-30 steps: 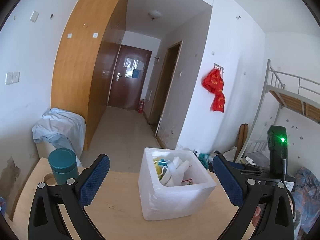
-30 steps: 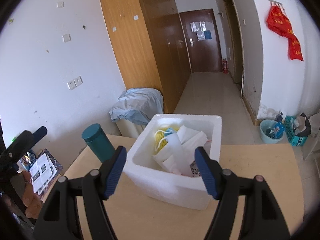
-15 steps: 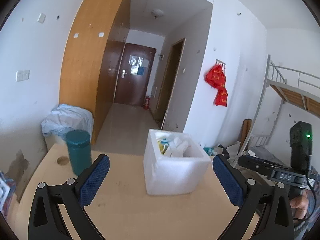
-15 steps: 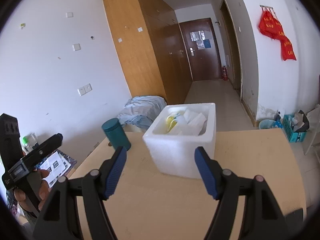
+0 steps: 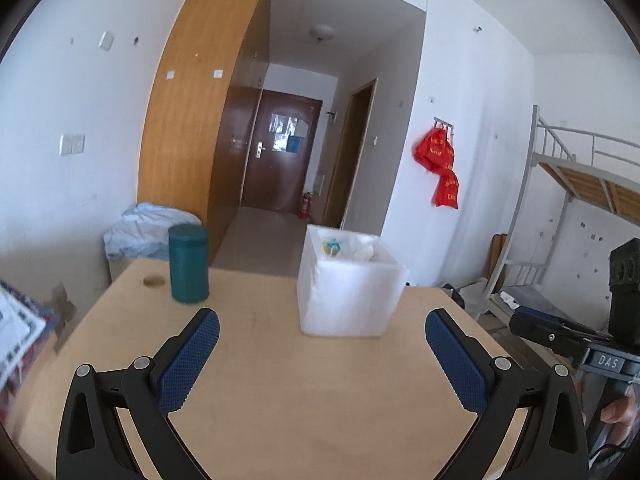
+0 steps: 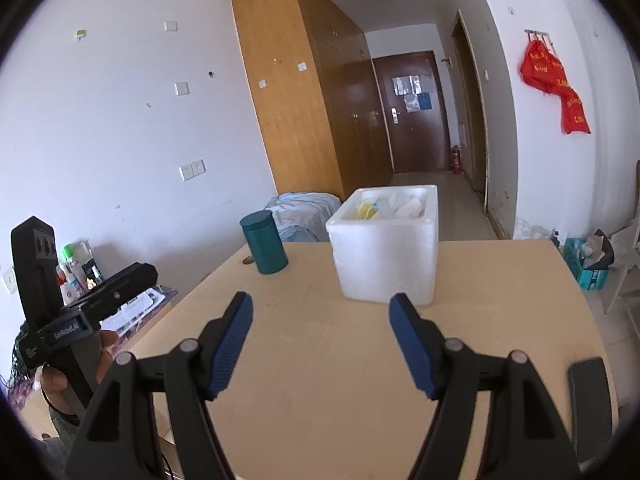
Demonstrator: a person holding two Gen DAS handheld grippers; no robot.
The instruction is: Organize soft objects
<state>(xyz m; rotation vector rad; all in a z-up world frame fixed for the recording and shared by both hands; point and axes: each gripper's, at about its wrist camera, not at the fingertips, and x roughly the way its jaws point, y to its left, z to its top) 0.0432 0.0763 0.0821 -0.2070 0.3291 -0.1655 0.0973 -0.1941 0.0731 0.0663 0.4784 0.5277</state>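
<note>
Both my claws hang empty over the near end of the bare wooden tabletop (image 5: 320, 400): the left claw (image 5: 322, 344) spread wide, the right claw (image 6: 321, 334) also apart, its jaws having just widened a little with nothing between them. Farther off, well apart from either, stands the white foam box (image 6: 384, 256), which I judge serves as the bin for the soft objects (image 6: 390, 206); they look like crumpled bags, though blur hides detail. A teal canister (image 5: 188, 264) stands near the far left corner.
</note>
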